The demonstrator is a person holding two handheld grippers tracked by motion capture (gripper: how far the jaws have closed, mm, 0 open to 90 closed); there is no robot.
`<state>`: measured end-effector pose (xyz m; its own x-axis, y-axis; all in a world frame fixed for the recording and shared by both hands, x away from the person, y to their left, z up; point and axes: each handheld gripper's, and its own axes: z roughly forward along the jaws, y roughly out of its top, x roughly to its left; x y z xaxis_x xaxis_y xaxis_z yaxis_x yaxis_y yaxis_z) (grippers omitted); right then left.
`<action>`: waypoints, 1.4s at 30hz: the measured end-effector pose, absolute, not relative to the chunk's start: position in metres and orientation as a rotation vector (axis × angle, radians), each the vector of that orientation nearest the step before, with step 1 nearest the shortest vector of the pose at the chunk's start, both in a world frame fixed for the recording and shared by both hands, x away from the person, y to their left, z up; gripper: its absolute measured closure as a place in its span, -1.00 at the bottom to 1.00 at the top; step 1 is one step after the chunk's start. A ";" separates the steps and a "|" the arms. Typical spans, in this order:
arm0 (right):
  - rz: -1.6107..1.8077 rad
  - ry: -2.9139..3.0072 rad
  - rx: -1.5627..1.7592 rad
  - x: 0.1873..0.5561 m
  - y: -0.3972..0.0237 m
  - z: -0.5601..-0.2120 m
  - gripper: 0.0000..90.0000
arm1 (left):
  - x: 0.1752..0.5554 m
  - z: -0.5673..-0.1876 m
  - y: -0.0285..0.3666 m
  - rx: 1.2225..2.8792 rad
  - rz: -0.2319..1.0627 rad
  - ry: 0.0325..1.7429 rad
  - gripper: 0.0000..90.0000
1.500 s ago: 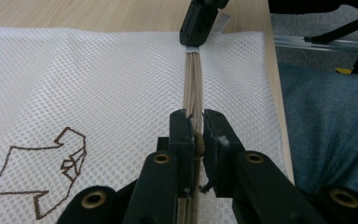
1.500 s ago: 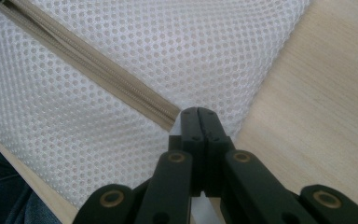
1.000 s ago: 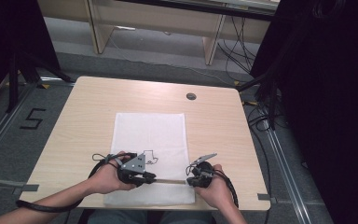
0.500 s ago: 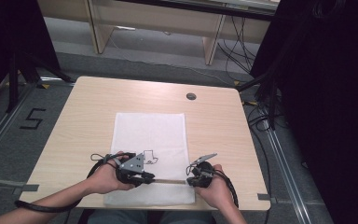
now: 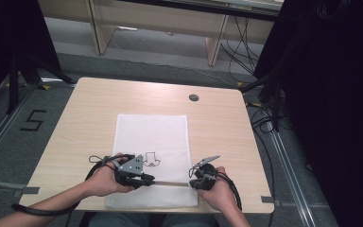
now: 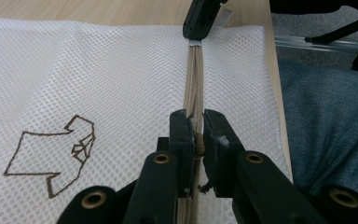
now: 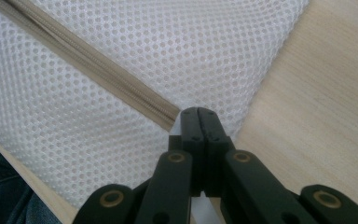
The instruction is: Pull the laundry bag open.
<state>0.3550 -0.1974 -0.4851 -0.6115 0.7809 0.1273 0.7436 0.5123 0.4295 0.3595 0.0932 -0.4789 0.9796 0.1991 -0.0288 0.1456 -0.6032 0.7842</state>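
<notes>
nearest, the left gripper point(image 6: 196, 133) is clamped on the tan zipper point(image 6: 195, 79) of a white mesh bag point(image 5: 152, 142), while the right gripper point(image 7: 199, 113) pinches the zipper's other end, its jaws pressed together. beyond, the bag lies flat on the worktop point(image 5: 217, 120), a brown outline drawing point(image 6: 56, 156) on its mesh.

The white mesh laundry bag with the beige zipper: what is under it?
Under the white mesh laundry bag lies the light wooden table. Whether anything is inside the bag cannot be seen.
</notes>
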 end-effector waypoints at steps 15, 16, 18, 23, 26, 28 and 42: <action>0.699 2.659 1.345 0.355 -0.198 -0.485 1.00 | 0.359 -0.478 0.095 2.232 0.073 0.232 0.82; 0.699 2.659 1.344 0.355 -0.198 -0.485 1.00 | 0.359 -0.479 0.095 2.233 0.081 0.235 0.82; 0.701 2.663 1.357 0.355 -0.197 -0.485 1.00 | 0.359 -0.479 0.096 2.226 0.080 0.242 0.82; 0.717 2.668 1.316 0.356 -0.198 -0.486 1.00 | 0.359 -0.479 0.104 2.230 0.078 0.249 0.82; 0.721 2.666 1.301 0.357 -0.199 -0.486 1.00 | 0.358 -0.479 0.103 2.227 0.087 0.250 0.82; 0.721 2.666 1.317 0.356 -0.198 -0.486 1.00 | 0.358 -0.478 0.104 2.229 0.083 0.248 0.82; 0.714 2.669 1.340 0.355 -0.198 -0.485 1.00 | 0.359 -0.477 0.106 2.229 0.092 0.247 0.82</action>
<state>0.3550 -0.1980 -0.4853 -0.6173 0.7740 0.1413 0.7412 0.5118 0.4344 0.3591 0.1063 -0.4770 0.9777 0.2091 -0.0200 0.1453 -0.6045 0.7833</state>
